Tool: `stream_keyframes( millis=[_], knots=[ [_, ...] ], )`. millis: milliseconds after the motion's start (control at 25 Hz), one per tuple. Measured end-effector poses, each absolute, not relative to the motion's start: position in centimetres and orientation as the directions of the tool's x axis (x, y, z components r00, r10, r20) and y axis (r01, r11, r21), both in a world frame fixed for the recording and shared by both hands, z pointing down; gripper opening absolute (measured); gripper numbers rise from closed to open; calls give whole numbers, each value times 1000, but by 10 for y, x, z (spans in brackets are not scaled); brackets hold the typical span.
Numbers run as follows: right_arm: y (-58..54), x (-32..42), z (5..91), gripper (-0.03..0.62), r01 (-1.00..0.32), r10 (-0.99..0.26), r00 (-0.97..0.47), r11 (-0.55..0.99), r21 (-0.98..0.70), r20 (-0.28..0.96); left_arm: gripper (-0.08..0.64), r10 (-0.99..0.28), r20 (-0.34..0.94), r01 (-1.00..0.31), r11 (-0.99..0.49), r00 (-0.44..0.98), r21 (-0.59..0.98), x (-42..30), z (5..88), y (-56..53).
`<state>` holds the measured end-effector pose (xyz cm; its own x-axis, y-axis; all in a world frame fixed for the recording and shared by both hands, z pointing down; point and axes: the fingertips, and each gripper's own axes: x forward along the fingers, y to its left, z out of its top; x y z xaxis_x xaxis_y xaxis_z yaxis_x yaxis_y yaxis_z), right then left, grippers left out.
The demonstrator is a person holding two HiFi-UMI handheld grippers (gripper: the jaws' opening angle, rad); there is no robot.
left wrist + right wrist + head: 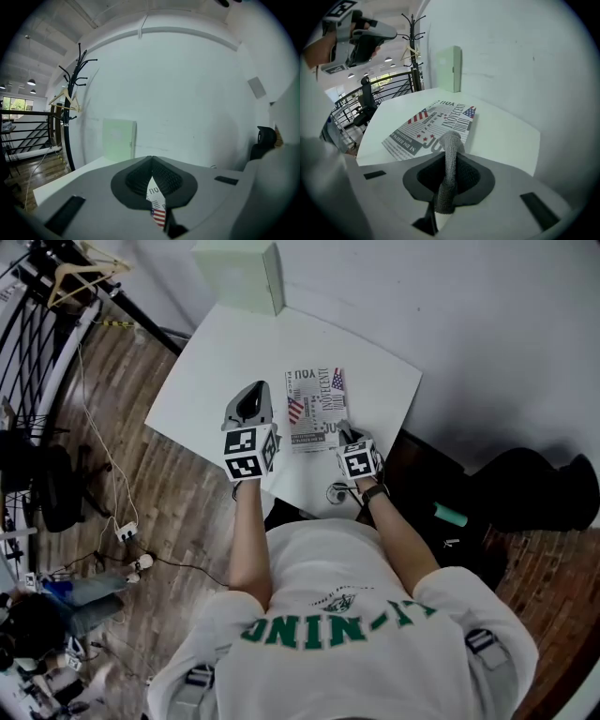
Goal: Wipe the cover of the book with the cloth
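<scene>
— One book on view. Where is it?

— Your newsprint-patterned paperback book with the flag patches [316,409] lies flat on the white tabletop [225,362], toward the near edge, between your two claws.

— And the cloth?

— Your right claw [349,437] is pinching the grey knitted cloth [449,164]. A fold of it stands up between the jaws at the book's near right corner. You cannot tell whether it touches the cover.

— The left one?

— Your left claw [255,390] has its jaws pressed together on nothing and is raised above the tabletop, just left of the book.

— Further out?

— A pale green box [241,273] stands upright at the tabletop's far edge, by the white wall [469,315].
</scene>
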<state>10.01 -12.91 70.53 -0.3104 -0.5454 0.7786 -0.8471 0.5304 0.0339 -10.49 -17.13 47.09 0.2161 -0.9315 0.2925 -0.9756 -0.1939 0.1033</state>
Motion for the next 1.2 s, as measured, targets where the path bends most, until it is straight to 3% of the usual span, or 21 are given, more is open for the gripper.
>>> stream_keyframes(
  millis=[240,320,520,760,960,1200],
  knots=[
    [-129,106,707,51,-864,-552,-275,501,50,787,8,-937,290,-979,-175,197,101,-111,469,-165],
    [-129,87,706,50,-847,-537,-330,532,8,777,8,-939,291,-982,-162,184,98,-117,469,-162],
    [-106,1,696,51,-705,-430,-528,702,-96,733,8,-941,301,-987,-130,153,94,-129,473,-153],
    [-79,-53,708,51,-570,-320,-602,814,-113,731,8,-941,320,-992,-89,113,90,-145,479,-137],
    [-81,-41,717,51,-597,-341,-601,793,-122,723,8,-938,333,-993,-72,98,88,-152,485,-129],
    [-93,23,704,51,-718,-457,-520,692,-79,722,8,-936,324,-987,-107,141,122,-135,489,-138]
  ],
)
